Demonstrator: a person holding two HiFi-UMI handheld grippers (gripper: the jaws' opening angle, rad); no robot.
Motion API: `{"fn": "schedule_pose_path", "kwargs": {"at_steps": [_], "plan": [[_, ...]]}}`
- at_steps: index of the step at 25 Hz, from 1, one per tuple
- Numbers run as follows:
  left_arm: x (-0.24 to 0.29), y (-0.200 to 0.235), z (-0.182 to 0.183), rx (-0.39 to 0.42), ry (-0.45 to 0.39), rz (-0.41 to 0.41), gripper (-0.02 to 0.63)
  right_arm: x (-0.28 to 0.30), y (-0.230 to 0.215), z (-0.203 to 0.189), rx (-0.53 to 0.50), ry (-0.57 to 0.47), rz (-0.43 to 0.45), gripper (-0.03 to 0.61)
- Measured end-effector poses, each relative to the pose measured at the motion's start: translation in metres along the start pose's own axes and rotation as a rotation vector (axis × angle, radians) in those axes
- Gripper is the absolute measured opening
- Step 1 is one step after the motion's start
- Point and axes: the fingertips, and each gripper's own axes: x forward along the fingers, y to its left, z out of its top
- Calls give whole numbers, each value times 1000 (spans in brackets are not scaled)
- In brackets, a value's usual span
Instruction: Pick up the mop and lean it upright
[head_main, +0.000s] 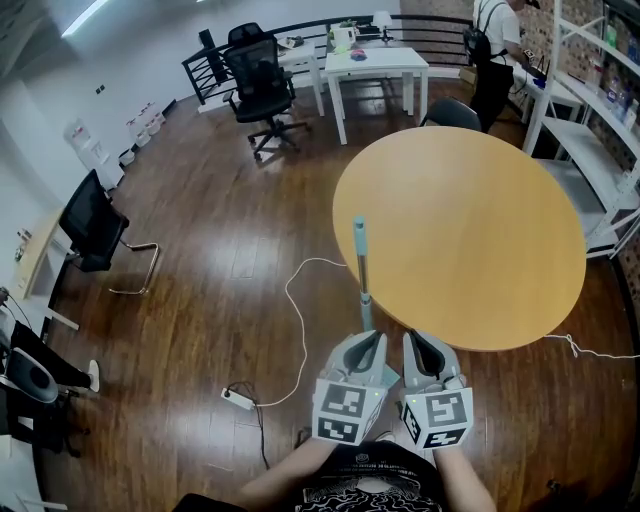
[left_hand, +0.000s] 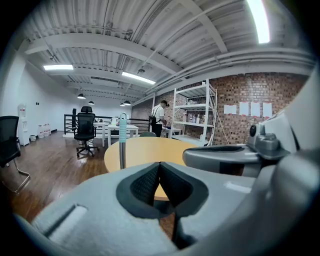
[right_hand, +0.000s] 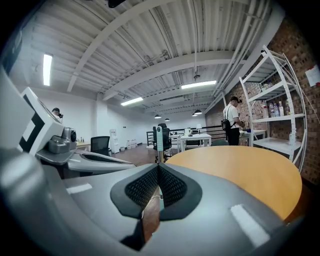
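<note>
At the bottom centre of the head view, the left gripper (head_main: 372, 341) and right gripper (head_main: 421, 341) sit side by side, each with its jaws pressed together on nothing. Just above them the mop (head_main: 361, 268) stands upright at the lower-left rim of the round wooden table (head_main: 470, 230). A white cable (head_main: 297, 315) trails over the wood floor to the left, and office chairs (head_main: 262, 88) and a white table (head_main: 376, 62) stand along the top.

Bright overhead strip lights (left_hand: 259, 20), glare on wood floor (head_main: 220, 260), strong fisheye bending (black corners).
</note>
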Motion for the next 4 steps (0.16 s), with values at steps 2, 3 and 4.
{"fn": "schedule_pose_path", "kwargs": {"at_steps": [2, 3, 4], "plan": [[3, -5, -1, 7, 4, -3, 3, -1, -4, 0, 2, 0, 1, 3], [4, -7, -1, 11, 6, -4, 3, -1, -6, 0, 3, 0, 1, 3], [5, -10, -2, 15, 8, -5, 3, -2, -7, 0, 4, 1, 2, 3]]}}
